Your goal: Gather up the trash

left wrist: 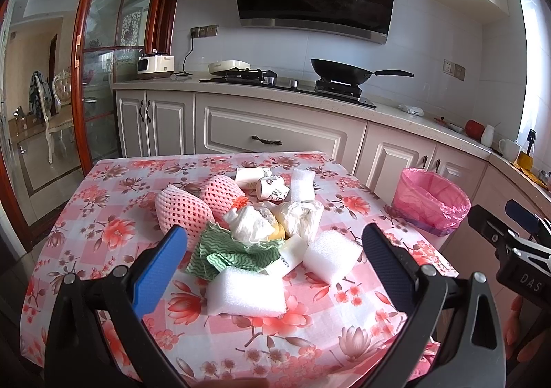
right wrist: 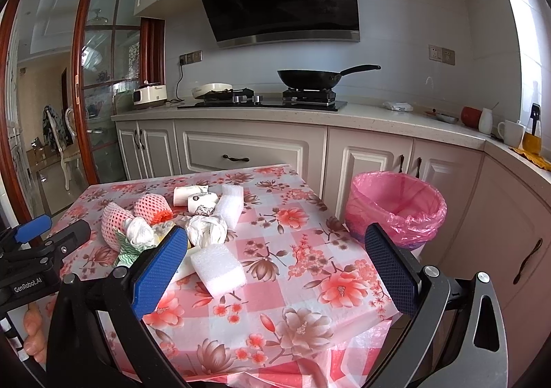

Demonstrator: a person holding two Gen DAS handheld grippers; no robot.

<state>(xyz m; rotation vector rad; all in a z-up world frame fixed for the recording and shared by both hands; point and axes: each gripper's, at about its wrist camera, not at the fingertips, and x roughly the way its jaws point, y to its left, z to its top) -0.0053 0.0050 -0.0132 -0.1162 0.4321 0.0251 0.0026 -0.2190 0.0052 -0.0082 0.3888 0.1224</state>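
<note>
Floral table point(left wrist: 113, 188) mid-frame holds the trash pile; left gripper point(left wrist: 275, 255) and right gripper point(right wrist: 277, 260) both gape empty: I'd pinch the near foam block point(left wrist: 246, 291) squarely first

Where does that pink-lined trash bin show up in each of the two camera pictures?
Left wrist view: the trash bin sits at the right, beyond the table's right edge, below the counter.
Right wrist view: the bin is right of centre, just above the gripper's right finger.
Shared landmark: the black wok on the stove, behind the table in both views.
</note>
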